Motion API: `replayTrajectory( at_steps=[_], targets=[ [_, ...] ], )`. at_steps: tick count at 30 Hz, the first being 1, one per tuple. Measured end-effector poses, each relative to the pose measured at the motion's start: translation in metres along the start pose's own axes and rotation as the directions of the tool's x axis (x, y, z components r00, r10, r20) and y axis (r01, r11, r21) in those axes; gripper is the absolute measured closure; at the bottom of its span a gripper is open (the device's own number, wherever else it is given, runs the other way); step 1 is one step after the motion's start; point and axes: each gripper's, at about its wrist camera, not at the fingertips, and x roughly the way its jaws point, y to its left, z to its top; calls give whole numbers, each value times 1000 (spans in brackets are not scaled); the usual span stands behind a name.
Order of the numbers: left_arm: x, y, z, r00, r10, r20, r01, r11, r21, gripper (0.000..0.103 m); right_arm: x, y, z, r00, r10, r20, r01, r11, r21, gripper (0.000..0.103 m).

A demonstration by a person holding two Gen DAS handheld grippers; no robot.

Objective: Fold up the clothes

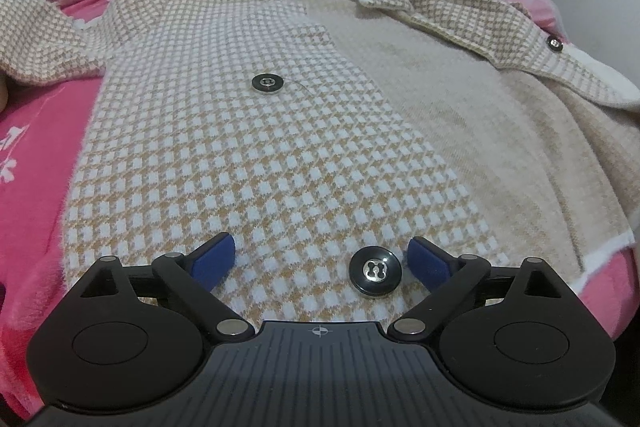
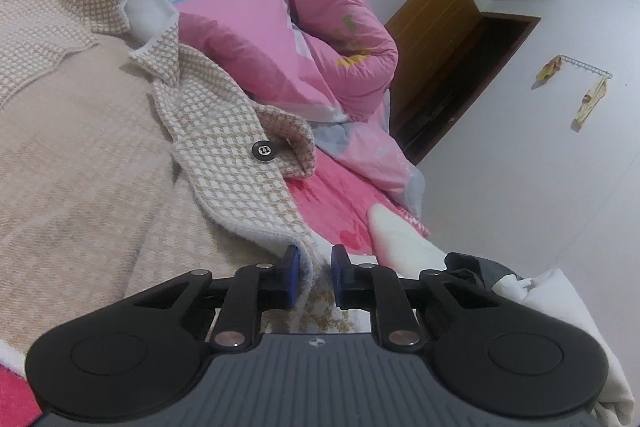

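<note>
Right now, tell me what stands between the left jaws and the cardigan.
Nothing visible. The left gripper stands open right over the cardigan, its front panel bare between the jaws except for its own button.

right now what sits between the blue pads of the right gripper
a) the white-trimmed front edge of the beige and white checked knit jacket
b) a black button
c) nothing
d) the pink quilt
a: in the right wrist view the right gripper has its blue pads close on either side of the white-trimmed front edge of the beige and white checked knit jacket.
</note>
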Motion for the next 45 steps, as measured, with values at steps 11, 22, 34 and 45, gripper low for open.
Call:
replayTrajectory(
  at_steps=[11,22,34,45],
  targets=[
    [1,-1,-1,1000,7,-3,-7,1000,6,6,3,0,0,1000,-6,5,5,1000,8,89],
    [0,-2,-3,1000,1,10,-1,1000,6,4,2,-25,9,996,87,15,-88,983,159,98],
    [-5,6,-7,997,-26,68,29,999,-38,4,-26,-68,43,861,462,211,-501,706,500,100],
    [-27,37,-11,970,-79,231,119,979,-165,24,-51,15,72,627,736,254,-754,493,434,100]
  ],
)
